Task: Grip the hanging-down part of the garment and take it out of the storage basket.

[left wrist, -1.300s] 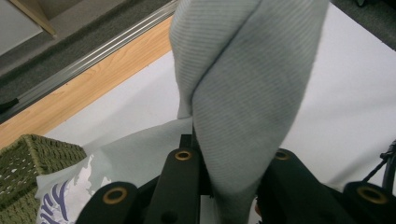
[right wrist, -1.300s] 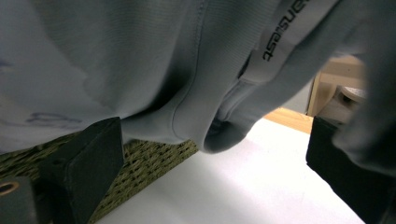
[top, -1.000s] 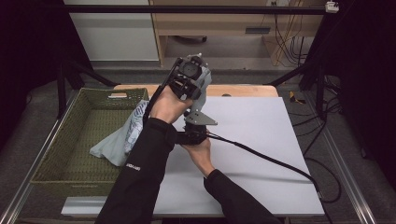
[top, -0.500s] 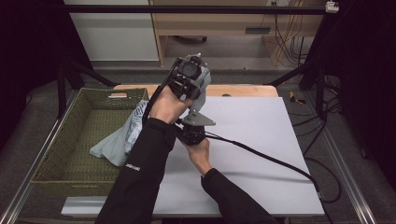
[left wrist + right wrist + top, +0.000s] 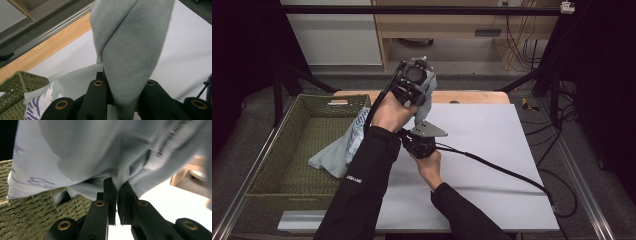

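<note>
**Both tongs pinching grey shirt, lifted half out of basket**

Left tongs point(image 5: 426, 95): raised high, jaws pressed on a bunched fold of the grey shirt point(image 5: 130, 50). In left gripper view the cloth runs down betw. the two black jaws, so the pinch is clear; fold hangs straight from there. Prob. held up high to pull the fabric free of the basket and let it drape.

Right tongs point(image 5: 117, 195): lower, under the left hand. Jaws have just been closing, now pressed nearly together w/ a thin edge of the same shirt caught betw. the pads. Grip looks shallow, only a bit of hem in there. Judgement: second pinch taken lower down so the shirt can be spread betw. two points.

Shirt location: top part in air at approx. centre of high view; rest trails to 8 o'clock, over the rim of the green woven basket point(image 5: 287, 165), light blue part w/ purple print lying inside. Basket sits at 9 o'clock on the desk point(image 5: 492, 150), white mat surface.

Hidden/unclear: right tongs' tips in high view are covered by left forearm + grey plate. Print text on shirt blurred in right gripper view, unreadable. Can't tell which part of shirt (collar, sleeve, hem) either pinch has.
</note>
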`<state>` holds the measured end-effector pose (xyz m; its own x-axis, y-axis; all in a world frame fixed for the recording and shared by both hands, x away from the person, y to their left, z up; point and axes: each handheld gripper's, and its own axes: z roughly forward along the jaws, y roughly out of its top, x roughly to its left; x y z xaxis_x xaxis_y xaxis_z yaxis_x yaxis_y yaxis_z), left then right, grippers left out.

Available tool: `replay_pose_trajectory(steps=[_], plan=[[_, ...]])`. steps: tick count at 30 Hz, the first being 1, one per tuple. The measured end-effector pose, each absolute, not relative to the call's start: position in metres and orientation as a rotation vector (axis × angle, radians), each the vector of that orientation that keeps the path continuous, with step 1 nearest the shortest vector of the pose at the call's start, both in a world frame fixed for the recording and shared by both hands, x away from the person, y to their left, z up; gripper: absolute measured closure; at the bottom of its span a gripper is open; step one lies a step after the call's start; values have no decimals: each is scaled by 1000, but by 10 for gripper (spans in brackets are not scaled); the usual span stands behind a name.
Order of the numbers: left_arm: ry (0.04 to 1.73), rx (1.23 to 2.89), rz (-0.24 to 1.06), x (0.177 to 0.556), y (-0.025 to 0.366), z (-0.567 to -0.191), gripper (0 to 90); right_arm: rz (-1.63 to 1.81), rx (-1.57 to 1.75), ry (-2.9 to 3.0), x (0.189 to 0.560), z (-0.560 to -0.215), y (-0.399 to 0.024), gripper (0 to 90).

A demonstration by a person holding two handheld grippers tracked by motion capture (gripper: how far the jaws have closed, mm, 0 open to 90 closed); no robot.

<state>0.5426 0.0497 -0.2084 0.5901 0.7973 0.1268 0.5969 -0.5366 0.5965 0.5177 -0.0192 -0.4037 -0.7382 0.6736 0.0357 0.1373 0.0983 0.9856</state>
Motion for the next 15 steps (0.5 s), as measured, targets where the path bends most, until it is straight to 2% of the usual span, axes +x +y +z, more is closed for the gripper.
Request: replay_pose_trajectory(steps=[15], plan=[[1097,2318,541,540,46,-207,803,1665,755,1939,494,-384,-65,871]])
